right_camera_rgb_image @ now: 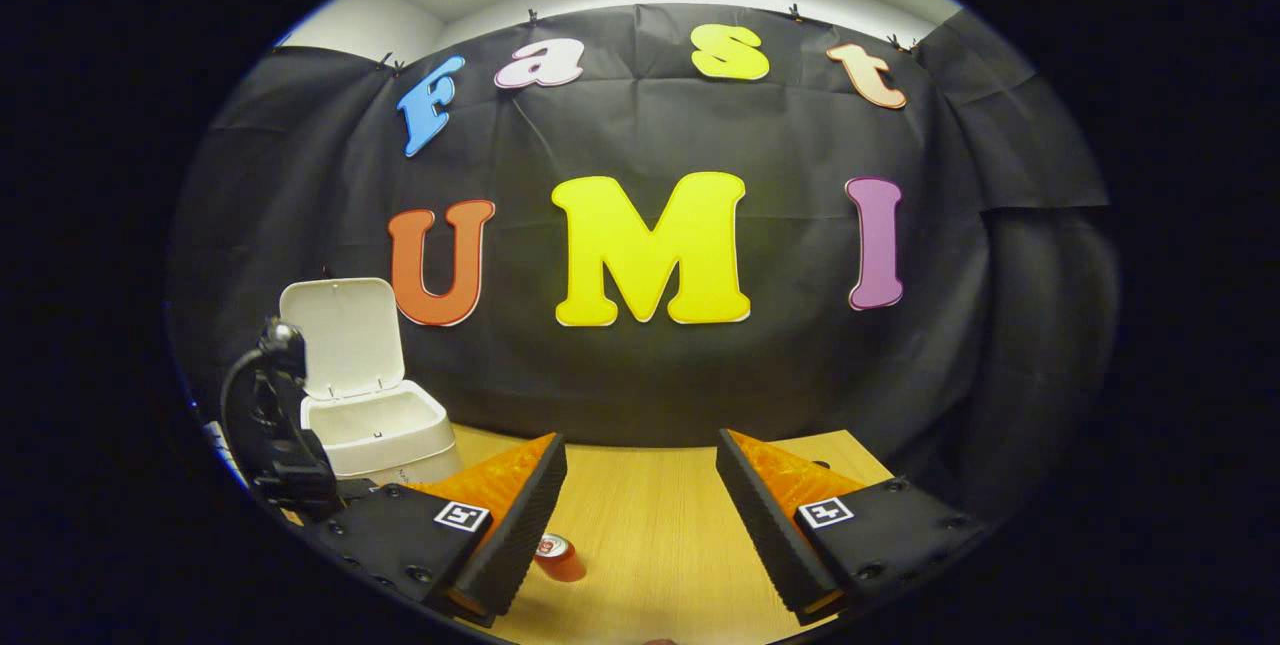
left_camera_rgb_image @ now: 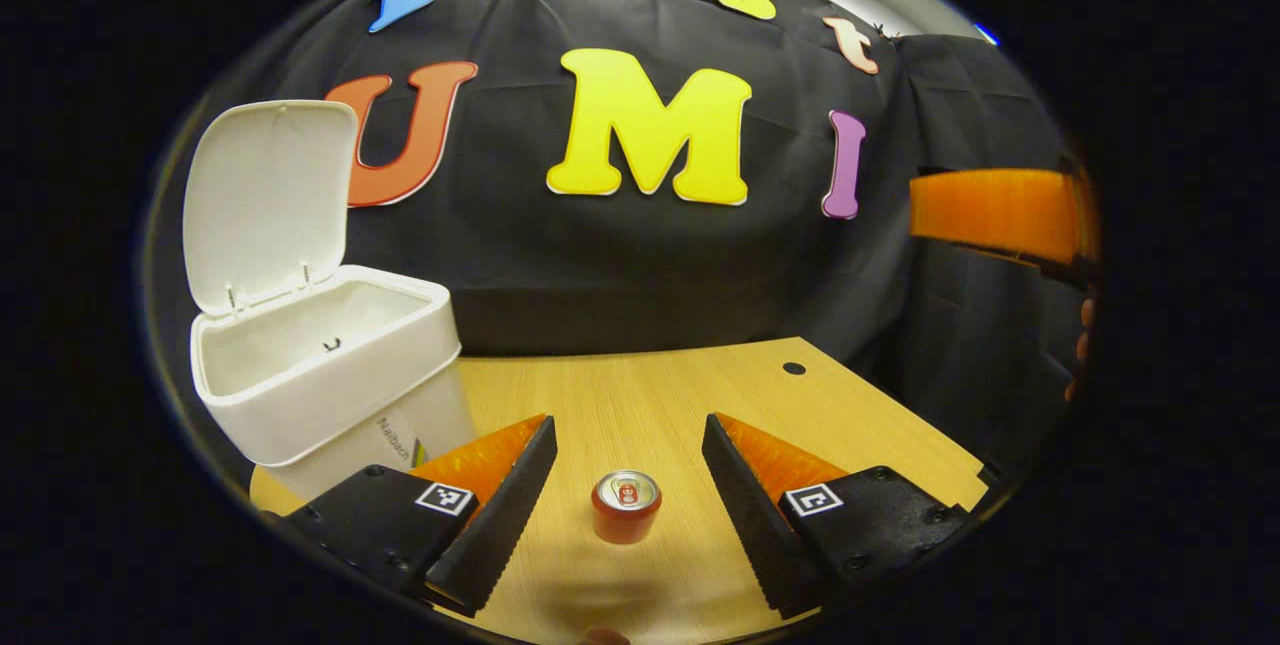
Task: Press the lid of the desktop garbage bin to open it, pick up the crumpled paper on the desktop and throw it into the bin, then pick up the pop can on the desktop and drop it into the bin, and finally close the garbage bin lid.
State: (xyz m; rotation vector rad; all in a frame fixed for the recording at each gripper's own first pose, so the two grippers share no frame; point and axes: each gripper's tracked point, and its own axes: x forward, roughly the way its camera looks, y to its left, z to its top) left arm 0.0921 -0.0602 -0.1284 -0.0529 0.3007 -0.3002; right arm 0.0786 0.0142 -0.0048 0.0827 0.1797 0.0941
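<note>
step: can pickup — bin [left_camera_rgb_image: 330,395] lid [left_camera_rgb_image: 270,200] stands open, no paper on the desk [left_camera_rgb_image: 650,395], so I judge the paper is done and the can [left_camera_rgb_image: 625,505] is next.
can: upright on the desk, near the front edge, centred between my left gripper [left_camera_rgb_image: 625,490] fingers; seen past the right gripper [right_camera_rgb_image: 640,515] at its lower left.
bin: rear left of the desk, well apart from the can, mouth unobstructed.
approach: I would come down level, keep the can centred, and grip mid-body — a high grip may tip it.
carry: lift clear of the bin rim before releasing over the mouth.
left tongs: wide apart, holding nothing, not touching the can.
right tongs: wide apart, empty, above the desk.
</note>
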